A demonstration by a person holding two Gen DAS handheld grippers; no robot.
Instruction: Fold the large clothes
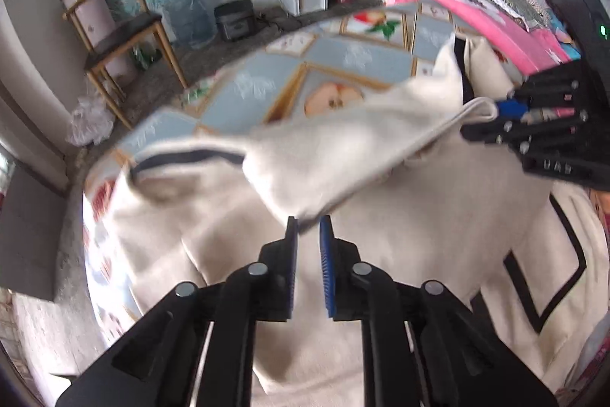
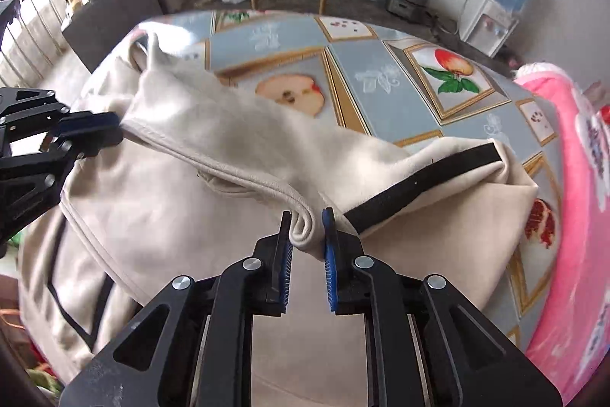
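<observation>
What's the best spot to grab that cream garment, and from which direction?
Along the stitched hem, I'd judge. Both claws already pinch it: the left claw and the right claw each hold one end of the lifted flap of the cream garment. The edge is thick and rolled, so coming from the near side, level with the table, suits.

Mirrored raised letters, seemingly "UAB", on the right gripper (image 1: 492, 113) body, purple print on pink garment (image 1: 492, 6) unreadable

We look from each wrist, close over the table (image 1: 244, 84), facing the far wall; both views share the cream garment (image 2: 213, 124).
</observation>
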